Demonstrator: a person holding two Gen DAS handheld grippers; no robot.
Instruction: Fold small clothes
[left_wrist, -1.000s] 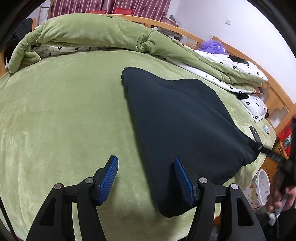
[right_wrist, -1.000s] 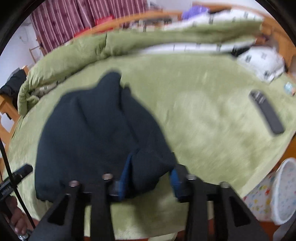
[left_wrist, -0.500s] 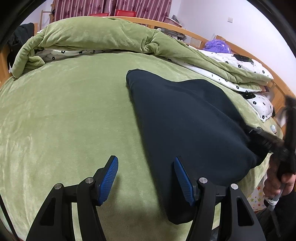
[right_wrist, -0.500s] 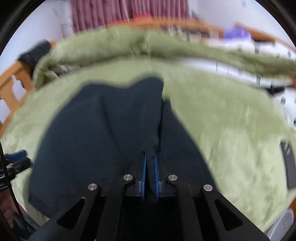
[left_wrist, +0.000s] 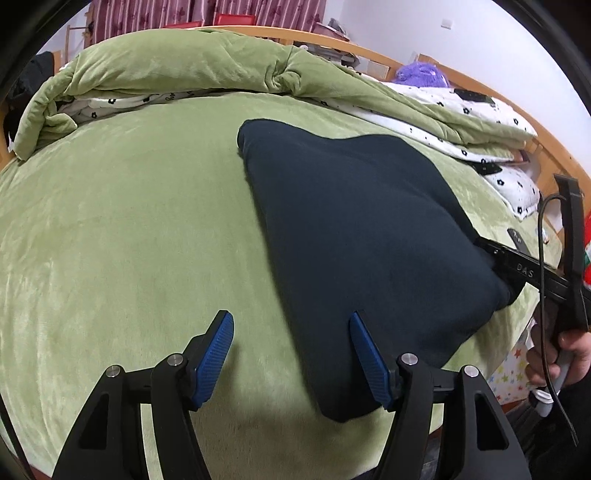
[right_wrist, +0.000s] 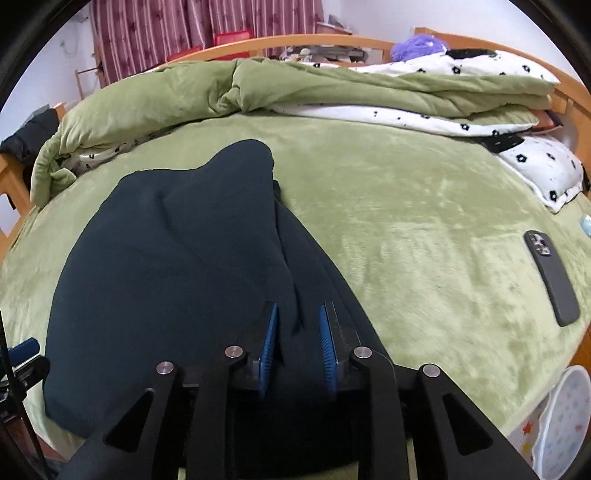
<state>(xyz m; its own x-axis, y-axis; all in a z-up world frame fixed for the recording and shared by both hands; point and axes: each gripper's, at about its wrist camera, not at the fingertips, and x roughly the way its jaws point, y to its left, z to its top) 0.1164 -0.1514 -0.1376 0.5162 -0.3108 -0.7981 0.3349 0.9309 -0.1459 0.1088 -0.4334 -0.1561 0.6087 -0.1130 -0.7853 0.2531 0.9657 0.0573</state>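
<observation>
A dark navy garment (left_wrist: 362, 229) lies on the green bed cover (left_wrist: 129, 240), one side folded over itself (right_wrist: 229, 229). My left gripper (left_wrist: 291, 354) hovers at the garment's near left edge. Its jaws are opening, and only the cover and that edge lie between them, untouched. My right gripper (right_wrist: 299, 343) sits low at the garment's near right side. Its jaws are opening too, with a ridge of the dark cloth loose between the blue pads (right_wrist: 271, 343). In the left wrist view, the right gripper (left_wrist: 495, 254) reaches into the garment's right edge, and a person's hand (left_wrist: 569, 354) holds it.
A rolled green quilt (left_wrist: 184, 70) with white flowered lining runs along the far side. A dark phone (right_wrist: 550, 273) lies on the cover at the right, near a flowered pillow (right_wrist: 546, 173). A white star-print basket (right_wrist: 565, 417) stands off the bed's right corner.
The right gripper went from wide around the cloth to clamped on it, and its pads now stand apart again. Its view swung left over the garment. The left gripper barely moved.
</observation>
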